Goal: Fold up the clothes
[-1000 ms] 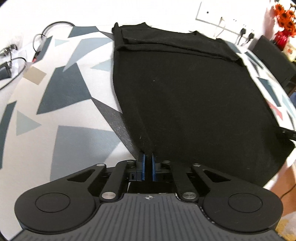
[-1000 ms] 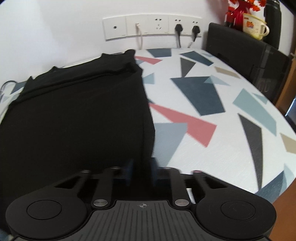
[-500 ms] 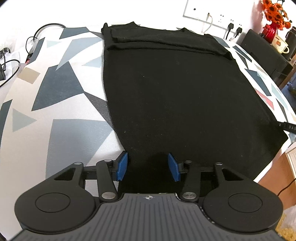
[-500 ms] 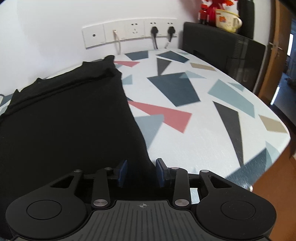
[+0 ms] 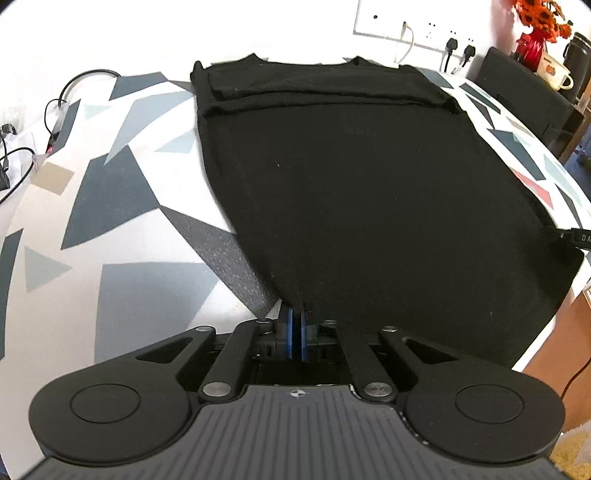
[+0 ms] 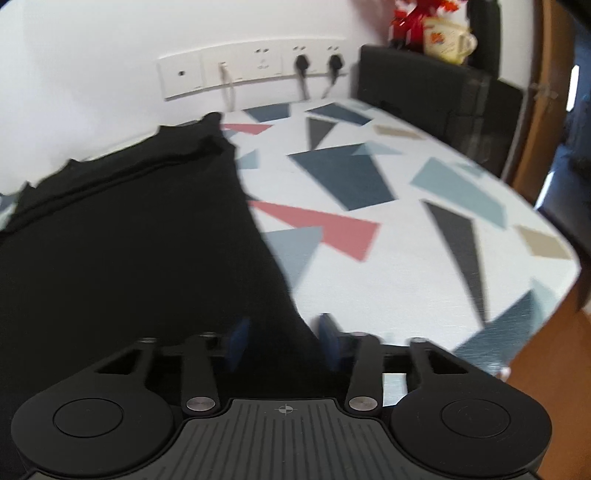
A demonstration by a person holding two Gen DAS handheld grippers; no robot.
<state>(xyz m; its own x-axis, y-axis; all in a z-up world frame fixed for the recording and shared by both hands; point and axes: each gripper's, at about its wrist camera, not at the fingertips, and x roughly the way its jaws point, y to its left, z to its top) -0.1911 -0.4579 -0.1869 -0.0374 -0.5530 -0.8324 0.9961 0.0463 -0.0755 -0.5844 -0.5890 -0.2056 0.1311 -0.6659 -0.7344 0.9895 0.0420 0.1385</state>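
A black T-shirt lies flat on a geometric-print worktop, sleeves folded in. The left gripper pinches its near left hem corner; the right gripper's fingers straddle the opposite corner, apart.

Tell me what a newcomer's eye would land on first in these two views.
The black garment dominates, spread flat over the middle of the patterned tablecloth, its far end folded over in a band. At its near hem, the left gripper is shut on one corner, while the right gripper stands open astride the other. At the far right, red flowers and a mug sit on a dark cabinet.
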